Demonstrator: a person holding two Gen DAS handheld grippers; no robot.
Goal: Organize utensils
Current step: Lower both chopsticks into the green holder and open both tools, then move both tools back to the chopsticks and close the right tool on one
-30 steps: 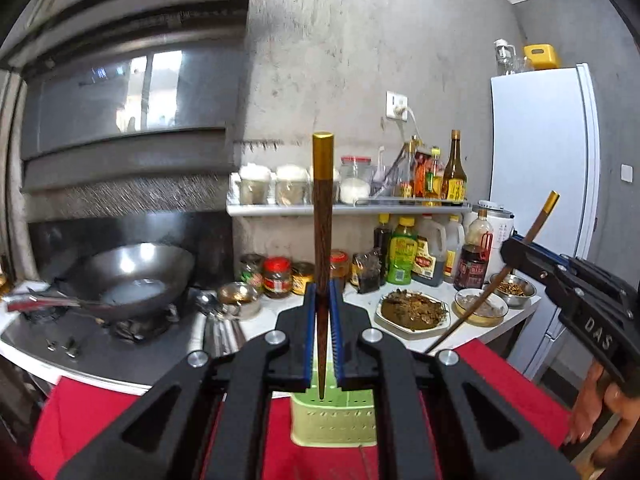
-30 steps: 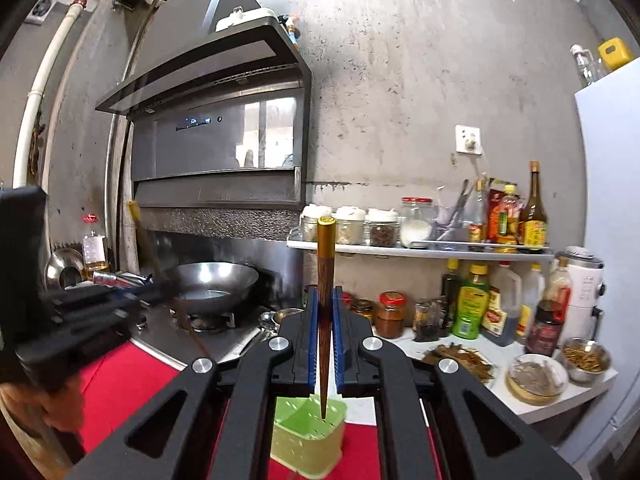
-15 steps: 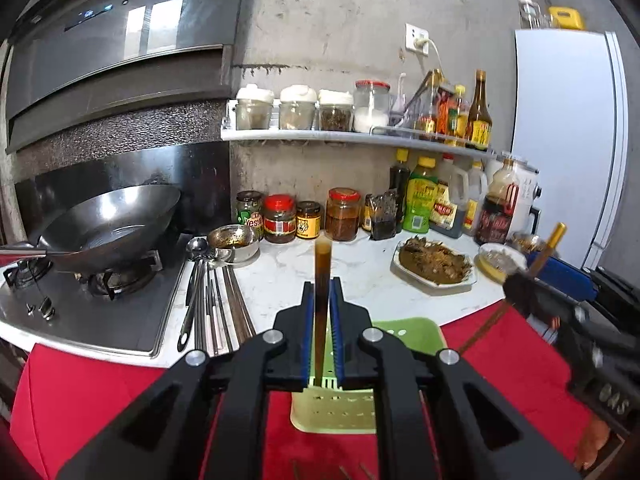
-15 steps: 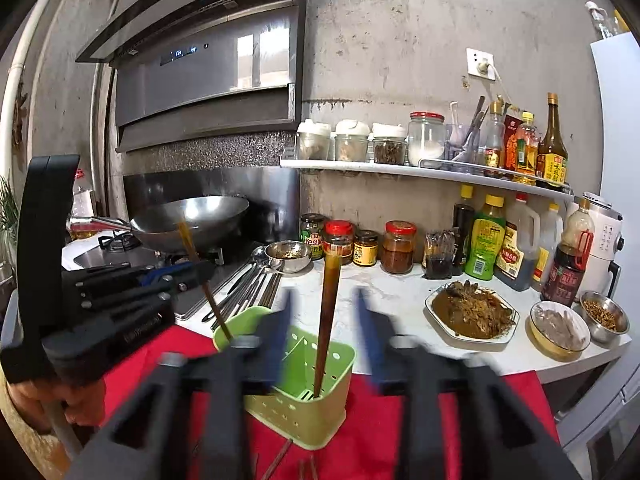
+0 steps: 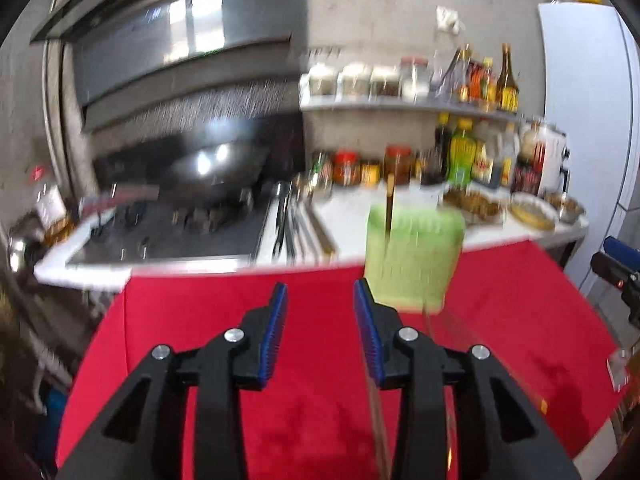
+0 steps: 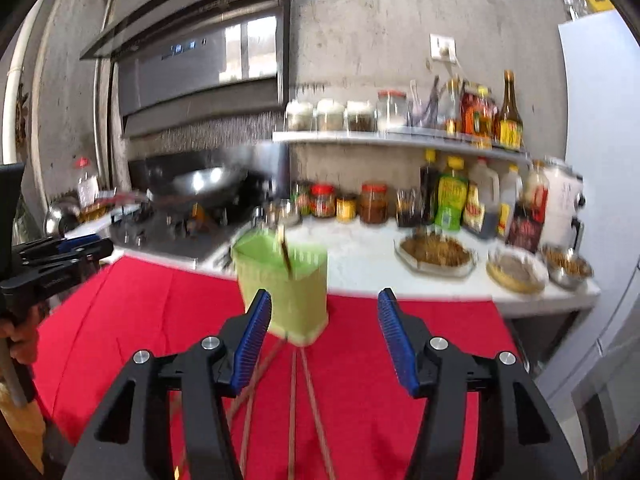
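Note:
A green slotted utensil holder [image 5: 414, 256] stands on the red cloth [image 5: 224, 320] near the counter edge. At least one brown chopstick [image 5: 389, 208] sticks up out of it. My left gripper [image 5: 320, 285] hangs short of the holder and to its left; its jaws are opening with nothing between them. The right gripper [image 6: 325, 294] is open and empty, and the holder [image 6: 284, 280] and a chopstick [image 6: 285, 252] show just beyond its left finger. Several loose chopsticks [image 6: 294, 400] lie on the cloth below it. Both views are motion-blurred.
A wok [image 6: 200, 184] sits on the stove at the left, with metal utensils [image 5: 292, 224] lying beside it. Jars, sauce bottles [image 6: 450, 196] and dishes of food [image 6: 434, 252] crowd the white counter. A white fridge [image 5: 588, 120] stands at the right. A hand [image 6: 18, 340] holds the left gripper.
Both grippers let go of their chopsticks, which now stand in the green holder. Both have opened, and the holder now stands farther off in both views.

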